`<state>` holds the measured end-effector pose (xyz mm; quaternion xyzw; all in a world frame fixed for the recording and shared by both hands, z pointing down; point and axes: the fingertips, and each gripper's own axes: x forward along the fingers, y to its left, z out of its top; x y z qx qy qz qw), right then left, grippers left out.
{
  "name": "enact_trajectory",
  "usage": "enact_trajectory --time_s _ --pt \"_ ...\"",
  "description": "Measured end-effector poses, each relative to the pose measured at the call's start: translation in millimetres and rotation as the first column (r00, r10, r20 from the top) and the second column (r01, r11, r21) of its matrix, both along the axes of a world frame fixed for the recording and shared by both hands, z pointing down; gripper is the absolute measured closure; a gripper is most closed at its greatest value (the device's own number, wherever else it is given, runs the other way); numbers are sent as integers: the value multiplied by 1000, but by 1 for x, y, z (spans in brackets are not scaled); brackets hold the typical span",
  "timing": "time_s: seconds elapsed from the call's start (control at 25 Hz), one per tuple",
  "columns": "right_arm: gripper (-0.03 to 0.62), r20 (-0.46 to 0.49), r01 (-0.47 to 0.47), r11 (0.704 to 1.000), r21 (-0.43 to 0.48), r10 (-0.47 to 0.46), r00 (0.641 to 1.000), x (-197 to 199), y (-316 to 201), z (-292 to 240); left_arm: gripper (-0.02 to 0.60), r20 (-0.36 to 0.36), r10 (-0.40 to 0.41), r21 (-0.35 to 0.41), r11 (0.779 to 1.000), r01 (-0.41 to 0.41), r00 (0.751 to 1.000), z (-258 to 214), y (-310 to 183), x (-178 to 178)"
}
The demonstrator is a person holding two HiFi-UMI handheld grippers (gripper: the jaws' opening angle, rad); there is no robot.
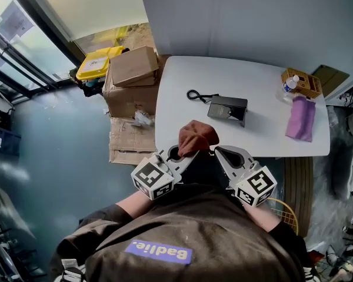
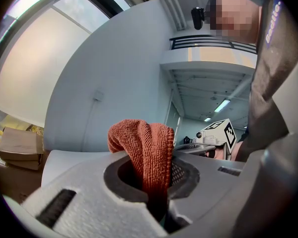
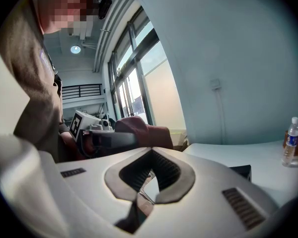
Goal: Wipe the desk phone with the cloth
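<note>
The black desk phone [image 1: 227, 108] lies on the white table [image 1: 182, 75], its coiled cord [image 1: 194, 94] trailing left; a corner of the phone [image 3: 241, 171] shows in the right gripper view. My left gripper [image 1: 191, 154] [image 2: 151, 170] is shut on a rust-coloured cloth [image 1: 197, 137] [image 2: 146, 152], which bulges up out of the jaws. It hovers at the table's near edge, short of the phone. My right gripper [image 1: 219, 151] [image 3: 150, 171] is beside it, shut with nothing between its fingers. The cloth [image 3: 139, 130] also appears in the right gripper view.
At the table's right end sit a purple cloth [image 1: 302, 119], a water bottle [image 1: 289, 84] [image 3: 289, 143] and a yellow box [image 1: 303, 82]. Cardboard boxes [image 1: 132, 75] and a yellow bin [image 1: 97, 63] stand on the floor left of the table.
</note>
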<state>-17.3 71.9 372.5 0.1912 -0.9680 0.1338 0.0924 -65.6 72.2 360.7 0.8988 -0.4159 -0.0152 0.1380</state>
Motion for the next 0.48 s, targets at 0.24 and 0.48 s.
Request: enact_trajectory --time_s 0.24,0.48 --pt "568 -4 -8 1000 2 8 1000 1 4 1 549 -11 1 -1 1000 -1 1000 1 2 -1" --pt "568 -9 -8 1000 6 8 1000 0 8 1 549 -16 3 6 1000 -3 1000 1 6 -2"
